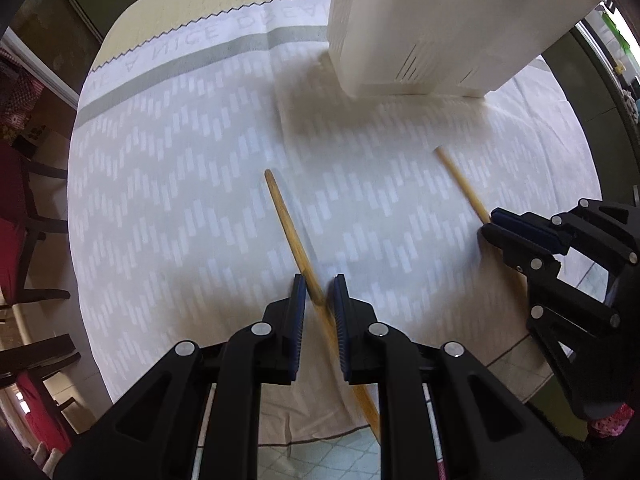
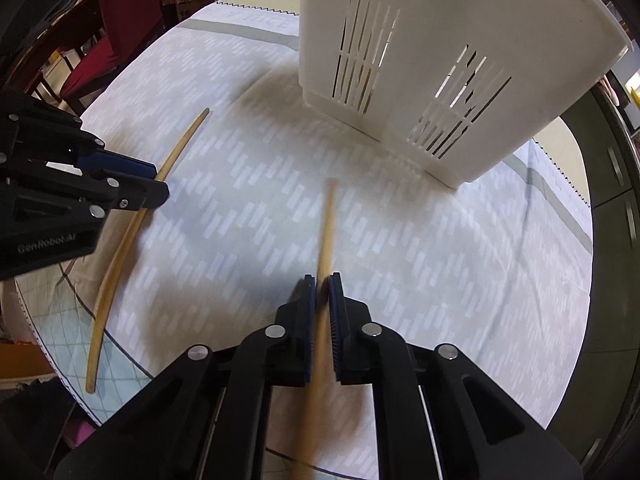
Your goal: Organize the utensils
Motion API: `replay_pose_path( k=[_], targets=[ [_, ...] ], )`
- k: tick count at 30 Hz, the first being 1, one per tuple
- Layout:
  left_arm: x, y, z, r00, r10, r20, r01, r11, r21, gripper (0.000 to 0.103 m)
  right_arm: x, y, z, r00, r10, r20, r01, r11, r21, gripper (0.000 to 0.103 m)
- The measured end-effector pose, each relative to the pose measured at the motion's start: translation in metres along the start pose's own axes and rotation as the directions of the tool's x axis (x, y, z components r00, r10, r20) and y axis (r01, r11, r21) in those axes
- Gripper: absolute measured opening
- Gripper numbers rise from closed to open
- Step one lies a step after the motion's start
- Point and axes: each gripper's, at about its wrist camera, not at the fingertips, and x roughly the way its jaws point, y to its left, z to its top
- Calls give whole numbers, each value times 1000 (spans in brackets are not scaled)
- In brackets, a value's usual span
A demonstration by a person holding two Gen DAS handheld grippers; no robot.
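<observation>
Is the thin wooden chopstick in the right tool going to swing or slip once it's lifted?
Probably stiff and light: the thin wooden chopstick looks slim and straight. Held well off its middle by the right tool, it may pivot. Its smooth round shaft might roll if dropped.

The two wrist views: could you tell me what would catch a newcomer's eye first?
A tall white slotted utensil holder stands at the far side of the patterned tablecloth. In front of it, the left gripper and right gripper each clamp a wooden chopstick.
</observation>
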Motion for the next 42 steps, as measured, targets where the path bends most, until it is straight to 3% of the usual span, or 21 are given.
replay_pose_path(
  k=[6,13,21,27,38,42],
  targets=[
    [3,-7,9,1000,-8,20,9,1000,-12,9,-11,-15,1,997,51,52,-54,997,56,7],
    [-35,-8,2,991,-17,131,15,1000,21,8,-55,-40,-19,979,99,177,-123,984,127,7],
    [-96,-26,-23,959,-35,283,14,997,75,7,-118,-58,-53,935,109,336,-171,972,159,7],
    [-118,-30,-47,939,-40,341,6,995,101,7,-147,-63,-76,911,99,400,-177,971,162,7],
    [-141,-49,-89,863,-38,504,-56,984,171,6,-177,-57,-105,874,91,478,-188,969,159,7],
    [-146,-57,-101,835,-44,549,-81,976,201,6,-181,-55,-109,871,91,483,-189,969,158,7]
  ],
)
